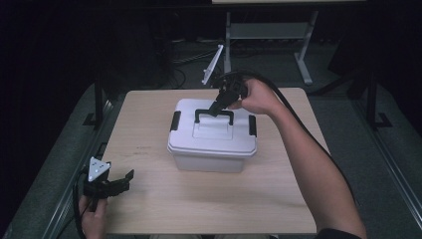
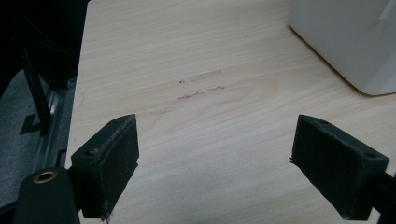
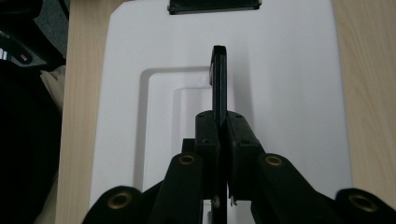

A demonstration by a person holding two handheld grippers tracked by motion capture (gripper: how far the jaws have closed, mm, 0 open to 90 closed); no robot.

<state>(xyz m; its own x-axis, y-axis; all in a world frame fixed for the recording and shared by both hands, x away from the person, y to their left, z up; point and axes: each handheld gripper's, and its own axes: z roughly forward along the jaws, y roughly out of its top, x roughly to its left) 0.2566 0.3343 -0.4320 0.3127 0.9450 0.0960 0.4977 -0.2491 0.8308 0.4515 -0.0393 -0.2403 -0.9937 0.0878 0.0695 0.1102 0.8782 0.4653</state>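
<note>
While R gripper [image 3: 223, 122] pinches the raised black handle [image 1: 214, 114] of white storage box [image 1: 213, 144] mid-table | L gripper [image 2: 215, 158] spread, idle | box looks rigid, smooth plastic, prob light | handle = best hold

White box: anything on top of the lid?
On the lid of the white box: its black handle, raised, pinched by the right gripper. Contents hidden; the lid is on.

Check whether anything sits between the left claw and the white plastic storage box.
Nothing visible does. The left claw is open above the bare light wooden table, and the white plastic storage box lies across open tabletop. The right claw is shut on its black handle.
</note>
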